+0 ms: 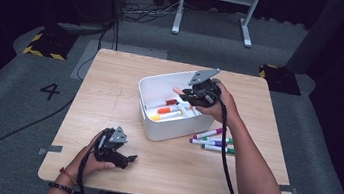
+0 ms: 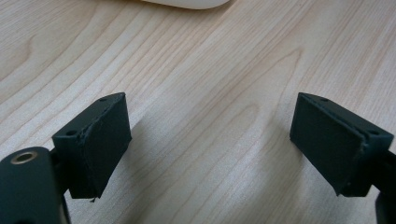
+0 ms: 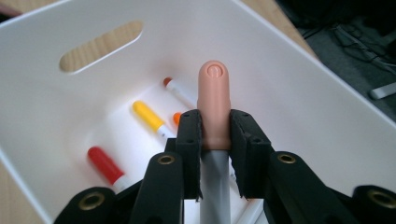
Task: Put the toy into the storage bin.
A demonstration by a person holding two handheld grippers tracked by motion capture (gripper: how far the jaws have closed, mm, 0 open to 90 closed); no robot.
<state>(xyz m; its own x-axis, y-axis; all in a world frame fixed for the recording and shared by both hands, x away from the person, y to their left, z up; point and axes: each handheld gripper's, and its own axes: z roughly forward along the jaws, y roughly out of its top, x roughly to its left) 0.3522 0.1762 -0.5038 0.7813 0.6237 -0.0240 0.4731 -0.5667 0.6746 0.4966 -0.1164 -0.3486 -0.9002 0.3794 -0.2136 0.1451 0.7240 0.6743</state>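
Observation:
A white bin (image 1: 156, 125) stands mid-table and holds several markers, among them red-capped (image 3: 104, 165), yellow-capped (image 3: 146, 115) and orange-capped (image 1: 165, 109) ones. Over the bin's far right part my right gripper (image 1: 191, 92) is shut on a peach-capped marker (image 3: 214, 100), whose cap sticks out past the jaws above the bin's inside. Three more markers (image 1: 212, 140), purple and green capped, lie on the table just right of the bin. My left gripper (image 1: 127, 160) rests near the table's front left, open, with bare wood between its jaws (image 2: 208, 140).
The wooden table (image 1: 111, 84) sits on grey carpet. A white stand (image 1: 214, 7) is behind it on the floor, with cables and yellow-black striped blocks (image 1: 46, 42) at the far corners. The bin has a slot handle (image 3: 100, 44) in its wall.

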